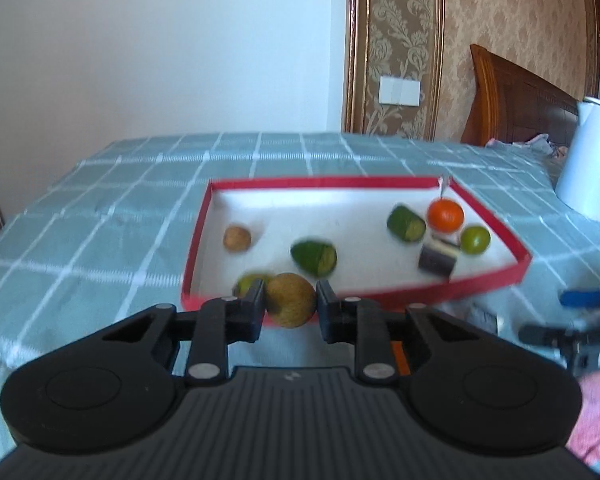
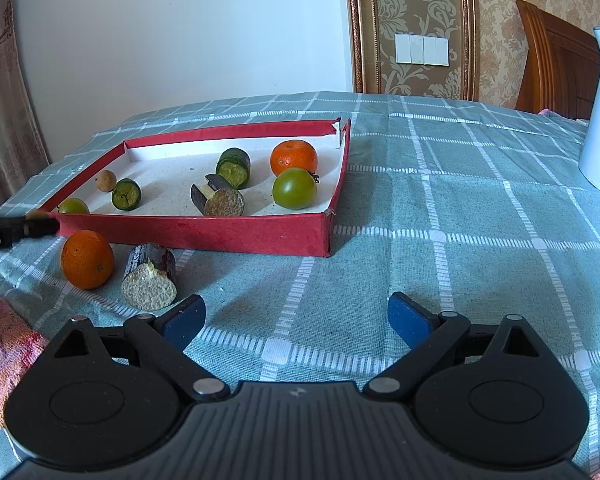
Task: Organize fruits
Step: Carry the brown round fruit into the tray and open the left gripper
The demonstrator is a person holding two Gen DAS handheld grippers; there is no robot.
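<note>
My left gripper (image 1: 291, 300) is shut on a round brown fruit (image 1: 290, 310), held just above the near rim of the red tray (image 1: 496, 276). In the tray lie a small brown fruit (image 1: 237, 238), two cut cucumber pieces (image 1: 314, 257), an orange (image 1: 445, 215), a green tomato (image 1: 475, 240), an eggplant piece (image 1: 438, 258) and a half-hidden green fruit (image 1: 247, 283). My right gripper (image 2: 296, 308) stands open over bare cloth, nothing between its blue pads (image 2: 182, 322). On the cloth outside the red tray (image 2: 196, 234) sit a second orange (image 2: 87, 259) and a cut eggplant piece (image 2: 150, 282).
A white jug (image 1: 588, 160) stands on the checked green tablecloth (image 2: 460, 220) at the right. A pink cloth (image 2: 0, 352) lies at the near left. Behind the table are a white wall and a wooden headboard (image 1: 516, 100).
</note>
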